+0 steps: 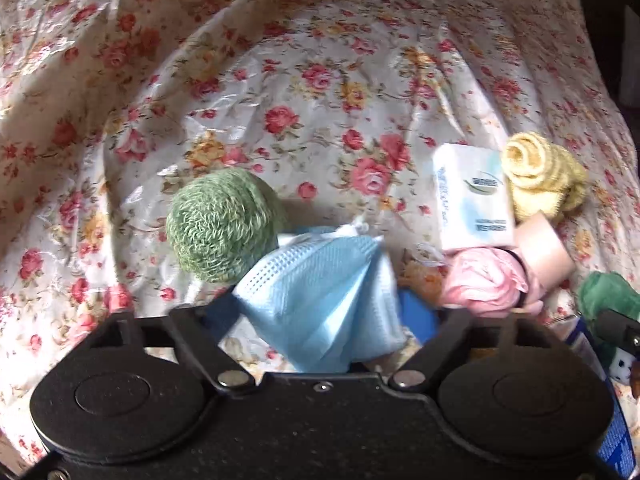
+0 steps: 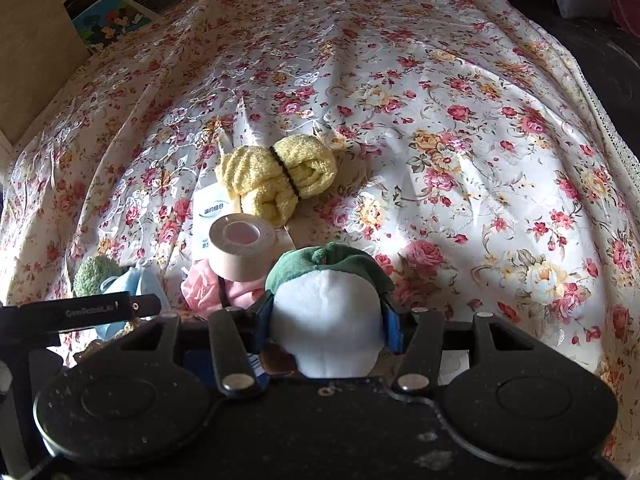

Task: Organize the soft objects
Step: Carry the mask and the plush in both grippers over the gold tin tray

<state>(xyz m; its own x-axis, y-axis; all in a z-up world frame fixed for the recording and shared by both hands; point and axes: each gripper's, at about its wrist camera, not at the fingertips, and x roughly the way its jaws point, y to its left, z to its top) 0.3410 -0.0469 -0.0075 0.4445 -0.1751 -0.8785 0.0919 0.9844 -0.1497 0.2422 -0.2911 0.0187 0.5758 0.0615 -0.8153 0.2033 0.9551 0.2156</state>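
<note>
Pinching the blue face mask just beside the green scrubber, the left gripper looks set to lift it from the floral bedspread. Over on the right wrist view, the right gripper clamps the plush toy, partly closed, near the tape roll, likely ready to carry it off.

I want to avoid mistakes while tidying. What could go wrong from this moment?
1. The blue face mask is thin and bunched between the left jaws, so it might slip out.
2. The tape roll leans on the pink cloth and tissue pack; moving either could make it roll.
3. The plush toy bulges between the right jaws and blocks the view below.
</note>
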